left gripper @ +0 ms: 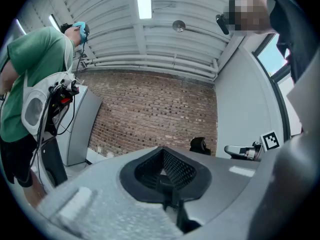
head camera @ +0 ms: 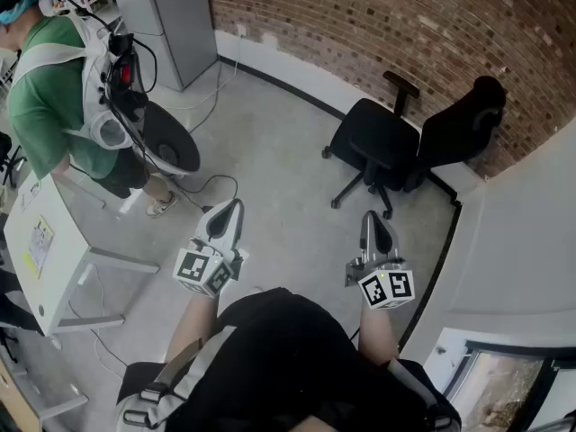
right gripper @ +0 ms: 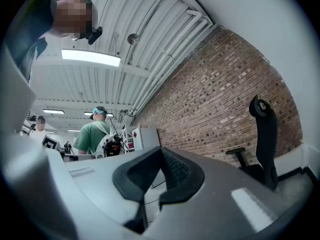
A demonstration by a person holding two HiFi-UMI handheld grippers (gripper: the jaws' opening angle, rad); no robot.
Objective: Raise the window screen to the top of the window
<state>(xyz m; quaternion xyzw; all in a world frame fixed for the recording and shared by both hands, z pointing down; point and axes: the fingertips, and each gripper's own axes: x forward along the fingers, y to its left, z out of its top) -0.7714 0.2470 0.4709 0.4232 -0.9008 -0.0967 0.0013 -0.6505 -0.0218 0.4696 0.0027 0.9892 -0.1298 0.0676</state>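
Window screen: cannot be made out — only the window (head camera: 506,378) shows, near right corner.
Left gripper (head camera: 229,211): jaws closed together, nothing between.
Right gripper (head camera: 373,221): jaws closed, empty — office chair (head camera: 405,142) far beyond.

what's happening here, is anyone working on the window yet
Not yet. A person holds the left gripper and right gripper out over the floor, both shut and empty. The window at their right is untouched. Another person in a green shirt stands by a white table, and a black office chair sits near the brick wall.
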